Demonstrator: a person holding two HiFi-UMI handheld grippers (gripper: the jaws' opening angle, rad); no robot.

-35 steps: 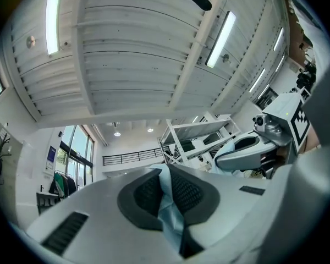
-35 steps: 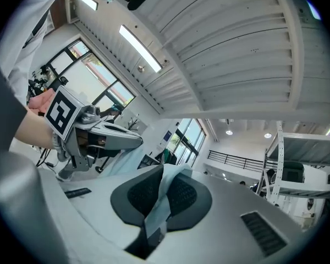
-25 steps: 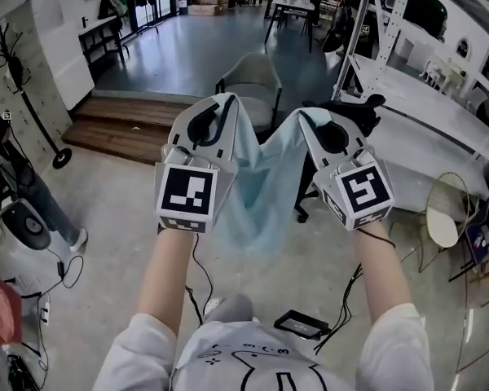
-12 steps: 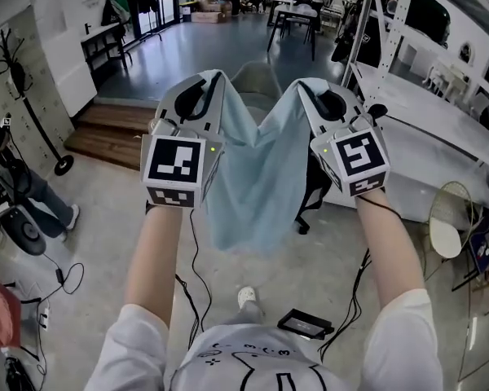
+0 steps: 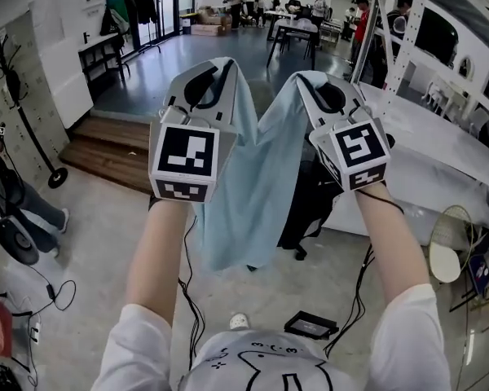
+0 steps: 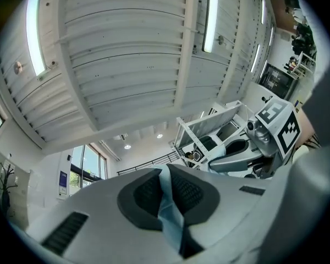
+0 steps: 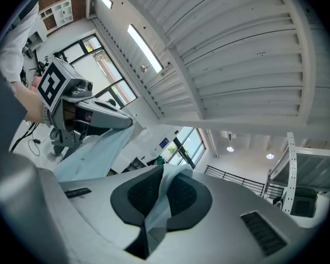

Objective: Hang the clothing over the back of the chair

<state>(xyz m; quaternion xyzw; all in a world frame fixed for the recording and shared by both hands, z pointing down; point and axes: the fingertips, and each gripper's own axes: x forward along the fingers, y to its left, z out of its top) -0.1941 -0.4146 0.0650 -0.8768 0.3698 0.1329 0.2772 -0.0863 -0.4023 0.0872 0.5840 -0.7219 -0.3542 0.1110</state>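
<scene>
Since a second ago, both grippers are riding higher in the frame and lifting the garment with them.

- Left gripper (image 5: 218, 72): I am pinching one top edge of the pale blue clothing (image 5: 248, 177).
- Right gripper (image 5: 306, 84): I am pinching the other edge.
- Clothing: hanging at centre frame, not yet on the dark chair (image 5: 310, 206) behind it.
- White table (image 5: 440, 149): crowding the right.
- Floor (image 5: 106, 226): lying open at lower left.

Head view overlooks left gripper (image 5: 218, 78), right gripper (image 5: 314, 90); their upturned views share the ceiling (image 6: 126, 65)

White T-shirt (image 5: 265, 366) with black line drawing
</scene>
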